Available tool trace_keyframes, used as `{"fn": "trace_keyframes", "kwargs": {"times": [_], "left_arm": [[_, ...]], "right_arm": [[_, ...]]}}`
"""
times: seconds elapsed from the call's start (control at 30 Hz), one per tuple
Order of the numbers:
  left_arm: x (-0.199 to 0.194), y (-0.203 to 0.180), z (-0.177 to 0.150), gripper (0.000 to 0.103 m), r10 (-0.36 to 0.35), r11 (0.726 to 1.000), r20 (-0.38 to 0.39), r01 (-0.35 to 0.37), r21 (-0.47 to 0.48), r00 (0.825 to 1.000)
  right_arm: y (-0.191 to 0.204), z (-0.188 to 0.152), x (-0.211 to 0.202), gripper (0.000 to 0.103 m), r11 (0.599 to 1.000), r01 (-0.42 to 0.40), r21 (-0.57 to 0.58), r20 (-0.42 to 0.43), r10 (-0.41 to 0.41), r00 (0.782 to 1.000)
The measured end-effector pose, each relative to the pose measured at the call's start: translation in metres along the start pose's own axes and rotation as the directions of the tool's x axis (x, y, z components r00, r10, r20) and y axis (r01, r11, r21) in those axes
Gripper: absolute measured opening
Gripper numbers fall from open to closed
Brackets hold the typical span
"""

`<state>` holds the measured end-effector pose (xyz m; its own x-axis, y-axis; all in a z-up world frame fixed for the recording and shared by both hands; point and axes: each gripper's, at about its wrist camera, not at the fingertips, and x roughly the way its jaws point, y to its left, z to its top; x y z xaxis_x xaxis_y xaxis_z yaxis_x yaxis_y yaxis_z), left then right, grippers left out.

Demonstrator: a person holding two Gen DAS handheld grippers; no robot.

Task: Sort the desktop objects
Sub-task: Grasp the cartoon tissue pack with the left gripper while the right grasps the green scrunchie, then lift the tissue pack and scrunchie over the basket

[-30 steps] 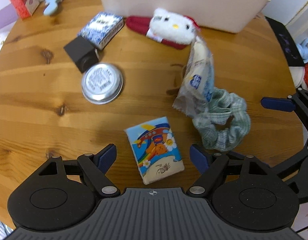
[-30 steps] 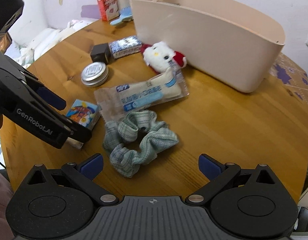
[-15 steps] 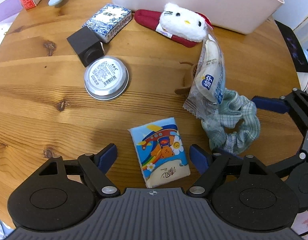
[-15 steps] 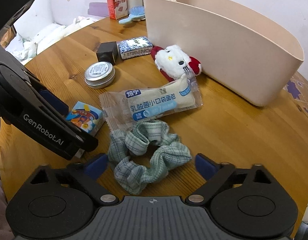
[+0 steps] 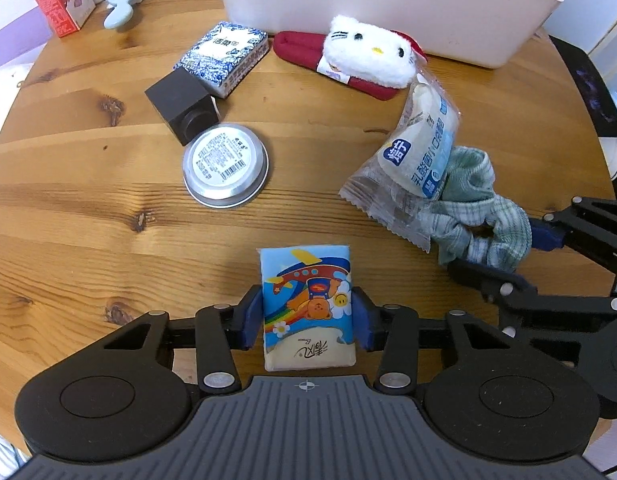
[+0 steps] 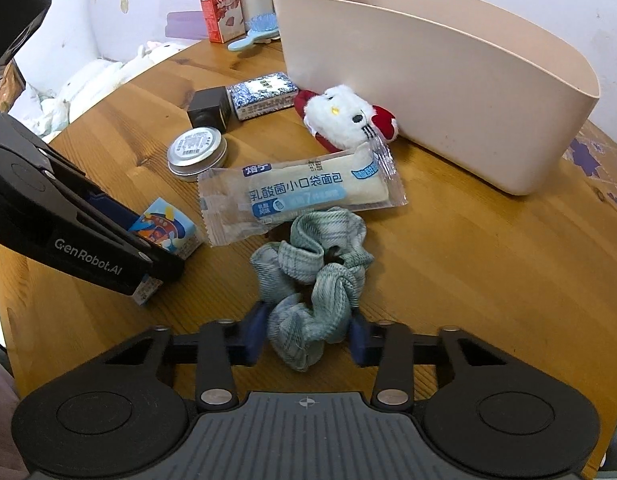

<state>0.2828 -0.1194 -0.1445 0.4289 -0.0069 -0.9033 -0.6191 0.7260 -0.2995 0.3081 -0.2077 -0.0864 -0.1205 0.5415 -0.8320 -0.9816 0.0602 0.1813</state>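
Both grippers were down on the round wooden table [image 5: 88,216] at once. The left gripper [image 5: 307,320] had just been closing, and its blue pads now pressed both sides of a cartoon-printed tissue pack [image 5: 308,304] lying flat on the wood. Just to its right, the right gripper [image 6: 307,334] had also just been closing, and its pads squeezed the near end of a green checked scrunchie [image 6: 314,276]. A wrapped bread bun [image 6: 304,194] lay touching the scrunchie's far side. Beyond it sat a white plush cat [image 6: 342,120] against the beige storage bin [image 6: 448,92]. A round tin [image 5: 224,170], a small black cube [image 5: 182,106] and a blue patterned box [image 5: 224,56] lay further left, close together.
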Motion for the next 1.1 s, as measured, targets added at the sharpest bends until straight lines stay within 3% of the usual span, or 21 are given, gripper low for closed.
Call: {"fn": "trace_keyframes", "kwargs": {"times": [0.07, 0.27, 0.77, 1.1], "left_arm": [[-0.001, 0.000, -0.002, 0.046, -0.006, 1.000, -0.001, 0.006, 0.000, 1.000], [-0.006, -0.003, -0.004, 0.046, -0.022, 1.000, 0.012, 0.022, 0.009, 1.000], [-0.031, 0.012, -0.002, 0.046, -0.047, 0.998, 0.105, 0.051, -0.035, 0.993], [-0.049, 0.021, 0.009, 0.046, -0.041, 0.998, 0.172, 0.050, -0.048, 0.984]], "right_arm": [[-0.001, -0.001, -0.001, 0.022, 1.000, -0.003, 0.007, 0.001, 0.003, 1.000], [0.001, -0.002, -0.007, 0.018, 1.000, -0.004, 0.018, 0.010, 0.004, 1.000], [-0.012, -0.010, -0.036, 0.016, 0.996, 0.023, 0.085, 0.069, -0.029, 0.997], [-0.026, -0.006, -0.057, 0.016, 0.990, 0.086, 0.116, 0.129, -0.101, 0.986]]}}
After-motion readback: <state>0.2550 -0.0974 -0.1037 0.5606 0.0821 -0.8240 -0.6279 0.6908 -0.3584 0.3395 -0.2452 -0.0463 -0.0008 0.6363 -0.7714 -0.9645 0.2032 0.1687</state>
